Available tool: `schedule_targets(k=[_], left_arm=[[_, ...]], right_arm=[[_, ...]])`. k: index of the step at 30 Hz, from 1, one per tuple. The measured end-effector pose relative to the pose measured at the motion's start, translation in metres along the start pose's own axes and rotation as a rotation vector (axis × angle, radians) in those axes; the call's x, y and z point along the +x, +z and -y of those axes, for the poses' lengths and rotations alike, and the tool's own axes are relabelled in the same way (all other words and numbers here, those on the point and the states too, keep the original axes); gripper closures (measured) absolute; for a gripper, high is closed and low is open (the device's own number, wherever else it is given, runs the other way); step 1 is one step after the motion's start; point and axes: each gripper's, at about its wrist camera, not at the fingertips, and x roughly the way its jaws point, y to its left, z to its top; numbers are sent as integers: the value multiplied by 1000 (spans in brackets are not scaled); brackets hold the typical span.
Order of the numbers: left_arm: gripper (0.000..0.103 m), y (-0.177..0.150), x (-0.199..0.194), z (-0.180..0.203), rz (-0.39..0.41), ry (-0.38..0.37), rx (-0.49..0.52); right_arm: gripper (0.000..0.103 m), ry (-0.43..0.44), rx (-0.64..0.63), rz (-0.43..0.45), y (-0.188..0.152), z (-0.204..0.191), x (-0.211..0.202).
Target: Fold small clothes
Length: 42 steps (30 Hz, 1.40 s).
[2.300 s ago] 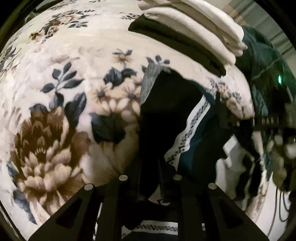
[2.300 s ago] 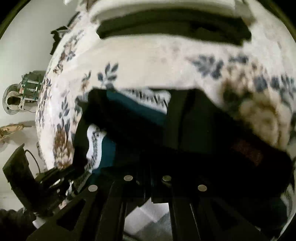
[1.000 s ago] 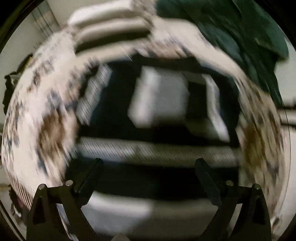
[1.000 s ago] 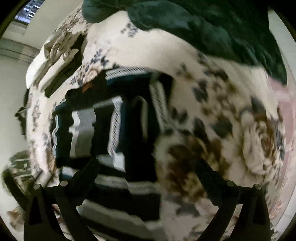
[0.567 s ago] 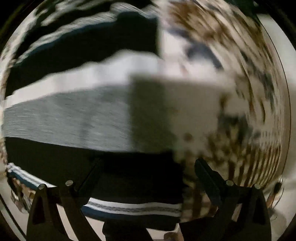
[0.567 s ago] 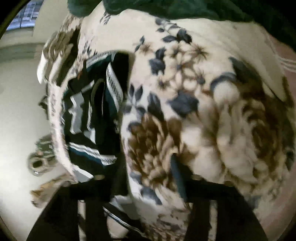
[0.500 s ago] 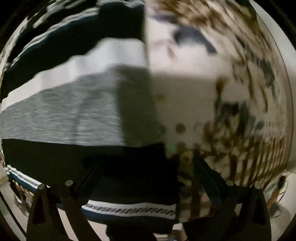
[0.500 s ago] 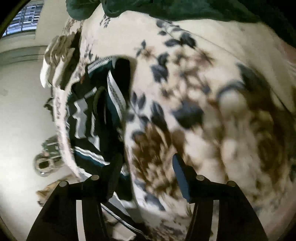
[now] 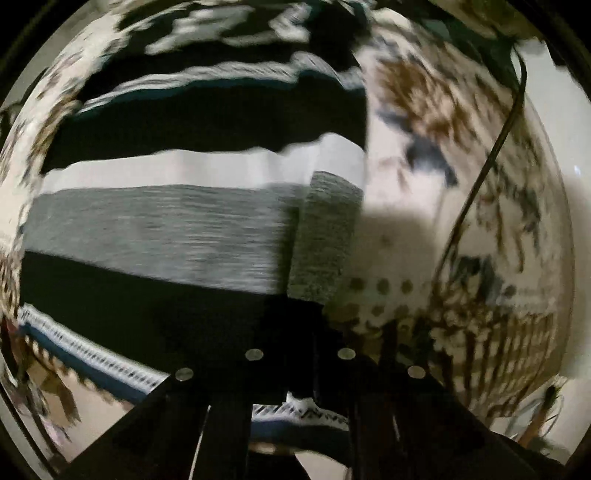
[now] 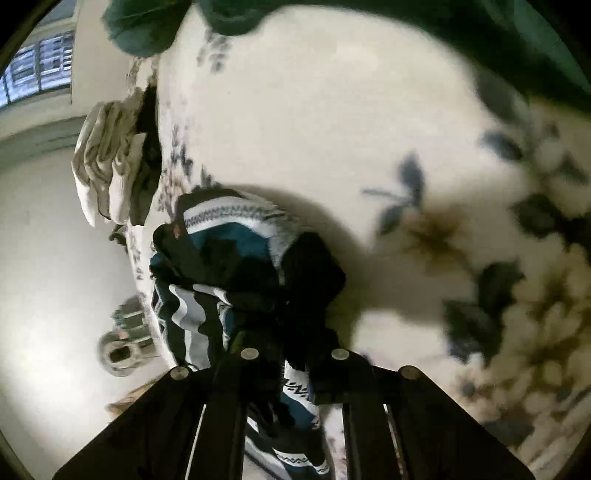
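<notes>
A small striped sweater (image 9: 177, 221) in black, grey, white and teal lies on a floral blanket (image 9: 424, 155). My left gripper (image 9: 299, 354) is shut on the sweater's black band near its right side edge. In the right wrist view the same sweater (image 10: 236, 266) hangs bunched and lifted off the floral blanket (image 10: 332, 129). My right gripper (image 10: 291, 354) is shut on its black fabric.
A stack of folded cream and black clothes (image 10: 107, 158) sits at the blanket's far edge. Dark green cloth (image 10: 443, 33) lies along the top. A black cable (image 9: 480, 177) crosses the blanket. A floor device (image 10: 122, 347) stands below the bed edge.
Both grippers were open half a second ago and have closed on the sweater. The right gripper has lifted its side, bunching the fabric.
</notes>
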Motion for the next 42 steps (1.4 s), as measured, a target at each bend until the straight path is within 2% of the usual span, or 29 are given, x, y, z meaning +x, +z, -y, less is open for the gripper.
schedule_targets(k=[3, 7, 12, 16, 19, 22, 24, 25, 27, 28, 30, 31, 32, 33, 34, 35, 38, 42], left_arm=[[96, 1, -37, -26, 67, -23, -76], [96, -8, -79, -82, 153, -45, -200], [96, -15, -87, -149, 193, -62, -335], [96, -20, -73, -211, 191, -77, -422], [96, -24, -58, -265, 171, -91, -481], [96, -24, -37, -308, 145, -103, -523], [96, -24, -22, -329, 122, -116, -535], [101, -25, -13, -341, 108, -114, -547], [100, -30, 5, -363, 70, -152, -574], [97, -35, 14, -375, 34, -188, -605], [94, -48, 20, -395, 20, -264, -670], [87, -54, 20, -405, 12, -288, -705], [73, -60, 18, -413, 14, -308, -727], [66, -63, 14, -418, 28, -318, -734], [51, -65, 7, -421, 52, -322, -734], [43, -66, 2, -422, 69, -331, -732], [42, -55, -4, -407, 72, -355, -665], [45, -30, 22, -367, -7, -266, -517]], right_arm=[[95, -27, -67, 26, -6, -42, -17], [95, -95, -153, 45, -14, -106, -33], [95, -185, -278, 37, -26, -205, -14], [95, -248, -370, 18, -26, -292, 38], [95, -323, -443, -4, -24, -355, 104], [95, -399, -491, -21, -23, -399, 171], [95, -450, -510, -31, -24, -419, 211], [95, -473, -516, -37, -24, -425, 229], [95, -516, -515, -39, -23, -434, 263], [95, -540, -517, -45, -22, -436, 278], [91, -580, -499, -82, -18, -431, 305], [90, -580, -477, -100, -17, -428, 313], [80, -560, -443, -118, -17, -424, 318], [62, -510, -418, -140, -18, -422, 318], [51, -444, -406, -165, -21, -421, 317], [37, -413, -414, -165, -26, -421, 313], [37, -432, -457, -129, -39, -420, 297], [37, -510, -478, -75, -42, -419, 285]])
